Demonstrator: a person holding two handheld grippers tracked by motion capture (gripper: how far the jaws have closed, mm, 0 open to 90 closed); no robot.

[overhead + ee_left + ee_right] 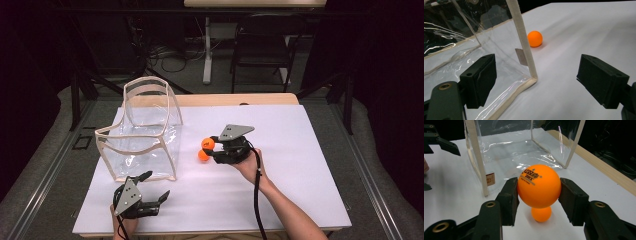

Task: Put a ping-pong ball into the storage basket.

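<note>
A dark room surrounds a white tabletop (pixel 300 165) with a pale wooden edge, and a black chair (pixel 262 45) and loose cables sit on the floor in the upper part of the high view. Left of centre stands a clear plastic bag (pixel 142 137) with cream trim, open at the top; I see nothing inside it. Two orange balls are in this frame: the held ball (pixel 208 144), raised just right of the bag, and the second ball (pixel 203 155) lying on the white surface right beneath it. The right tongs (pixel 212 146) grip the held ball from the right, a hand behind them. The left tongs (pixel 156 187) rest at the lower left, jaws spread apart and holding nothing, just below the bag's near corner.

In the left gripper view, the two black pads stand wide at the lower left and lower right. The bag's trimmed corner (pixel 532 75) sits between them, touching neither. One orange ball (pixel 535 38) lies on the tabletop in the upper middle, beyond the bag.

In the right gripper view, the held ball (pixel 539 185) fills the centre, clamped on both sides by the pads, black print on its top. The second ball (pixel 541 214) peeks out directly under it. The bag (pixel 524 147) stands across the upper frame, its clear walls showing only bare surface within.
</note>
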